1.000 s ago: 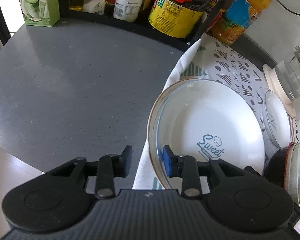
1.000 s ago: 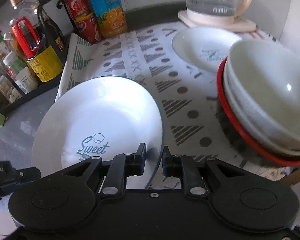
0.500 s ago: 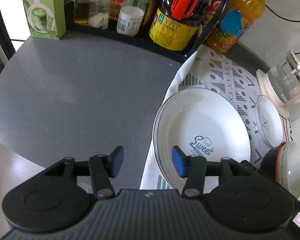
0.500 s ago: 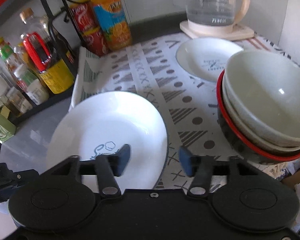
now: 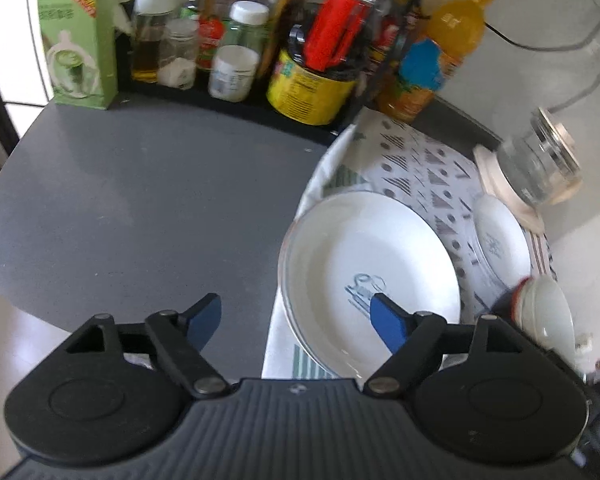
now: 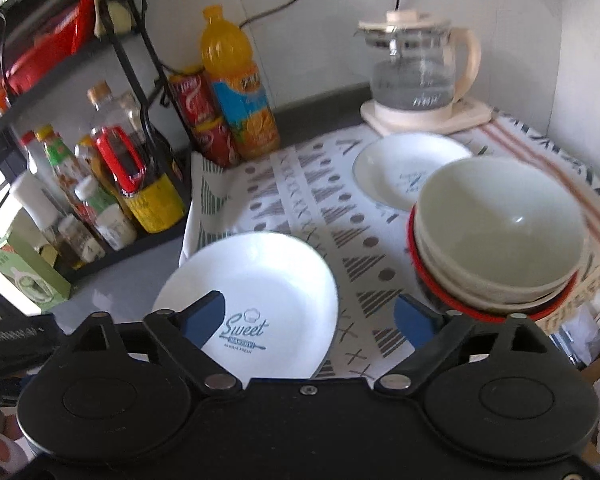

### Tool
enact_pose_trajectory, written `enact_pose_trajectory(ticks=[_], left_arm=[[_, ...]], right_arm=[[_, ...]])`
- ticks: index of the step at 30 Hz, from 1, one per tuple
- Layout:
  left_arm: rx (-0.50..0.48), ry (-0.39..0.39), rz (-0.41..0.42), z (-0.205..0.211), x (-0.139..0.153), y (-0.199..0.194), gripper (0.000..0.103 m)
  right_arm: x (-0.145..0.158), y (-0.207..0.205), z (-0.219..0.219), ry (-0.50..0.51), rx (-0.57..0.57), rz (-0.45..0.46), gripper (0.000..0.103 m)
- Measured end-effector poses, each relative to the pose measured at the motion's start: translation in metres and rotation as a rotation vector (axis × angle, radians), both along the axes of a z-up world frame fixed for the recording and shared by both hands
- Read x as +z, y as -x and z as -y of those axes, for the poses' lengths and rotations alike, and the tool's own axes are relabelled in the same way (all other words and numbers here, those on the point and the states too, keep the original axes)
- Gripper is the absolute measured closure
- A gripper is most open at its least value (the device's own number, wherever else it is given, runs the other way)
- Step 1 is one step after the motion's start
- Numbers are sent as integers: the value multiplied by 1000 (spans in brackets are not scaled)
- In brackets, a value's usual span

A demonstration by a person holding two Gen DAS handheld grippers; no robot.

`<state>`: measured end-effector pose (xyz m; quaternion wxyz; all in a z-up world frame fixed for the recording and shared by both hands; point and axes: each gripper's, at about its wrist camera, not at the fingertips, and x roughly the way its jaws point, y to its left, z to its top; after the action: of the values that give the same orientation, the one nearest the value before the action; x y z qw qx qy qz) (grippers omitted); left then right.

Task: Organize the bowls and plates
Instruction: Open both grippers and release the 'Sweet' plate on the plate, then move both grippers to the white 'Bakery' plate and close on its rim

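The large "Sweet" plate (image 6: 256,300) lies flat on the patterned cloth (image 6: 332,208), at the cloth's left edge where it meets the bare grey countertop (image 5: 140,208). It looks like glazed ceramic: rigid, smooth and likely slippery, breakable if dropped, and moderately heavy. The raised rim is the only place to pinch, best at the near edge, with one finger above and one below.

Two plates are visible: this one and a smaller plate (image 6: 404,168) toward the cloth's far right corner, just in front of the glass kettle (image 6: 420,76). The bowl stack (image 6: 496,236) at the right edge seems to hold three bowls, the lowest red-rimmed; the exact count is uncertain.

The left gripper (image 5: 296,316) and right gripper (image 6: 310,314) are both spread wide, holding nothing.
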<state>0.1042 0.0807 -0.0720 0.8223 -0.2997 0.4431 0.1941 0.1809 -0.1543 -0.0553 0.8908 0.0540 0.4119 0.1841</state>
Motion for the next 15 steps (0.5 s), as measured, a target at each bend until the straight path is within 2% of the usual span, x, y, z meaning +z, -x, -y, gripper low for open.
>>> enact_pose_trajectory(ticks=[6, 10, 15], left_arm=[[-44, -19, 28, 17, 17, -6, 23], [-86, -38, 37, 31, 26, -21, 20], [-97, -23, 58, 44, 34, -47, 18]], right_arm=[[18, -4, 19, -33, -18, 50, 5], [23, -22, 34, -46, -37, 61, 3], [27, -49, 53, -47, -38, 59, 1]])
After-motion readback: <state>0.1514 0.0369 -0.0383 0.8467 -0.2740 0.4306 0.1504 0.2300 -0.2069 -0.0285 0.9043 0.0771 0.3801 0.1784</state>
